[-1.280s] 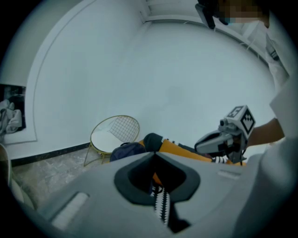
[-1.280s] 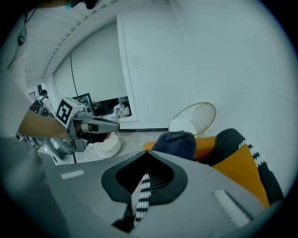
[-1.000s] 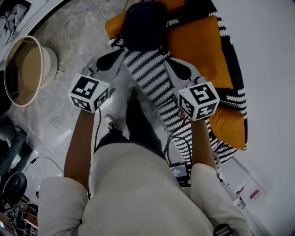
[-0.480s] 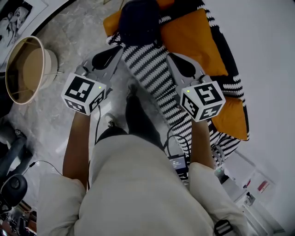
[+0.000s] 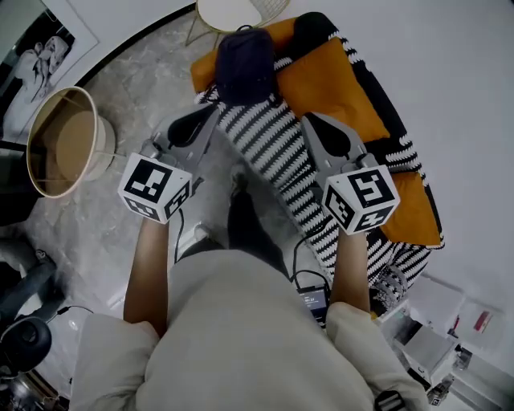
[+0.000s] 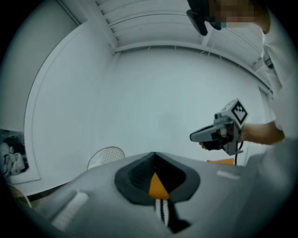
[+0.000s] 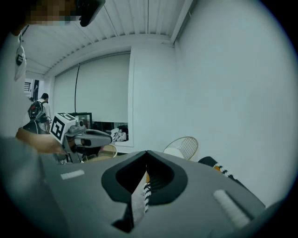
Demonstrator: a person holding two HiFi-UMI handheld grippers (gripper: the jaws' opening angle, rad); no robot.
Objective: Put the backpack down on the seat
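A dark navy backpack (image 5: 245, 64) lies on the far end of the seat, which has orange cushions (image 5: 337, 80) and a black-and-white striped blanket (image 5: 273, 152) over it. My left gripper (image 5: 213, 111) hovers just short of the backpack's left side, shut and empty. Off the backpack's right side my right gripper (image 5: 307, 119) is also shut with nothing in it. In the left gripper view the closed jaws (image 6: 154, 154) point at a white wall, with the right gripper (image 6: 219, 135) beside them. The right gripper view shows its jaws (image 7: 146, 152) closed and the left gripper (image 7: 81, 135) at the left.
A round beige lampshade (image 5: 64, 140) stands on the marble floor at the left. A wire-frame chair (image 5: 233, 12) sits beyond the seat. A framed picture (image 5: 40, 56) leans at the far left. The white wall runs along the right, with small clutter (image 5: 434, 345) at its foot.
The head view has tilted, so the backpack and seat sit lower in the picture. Both grippers stay shut and empty; the right one has drifted slightly right, away from the backpack.
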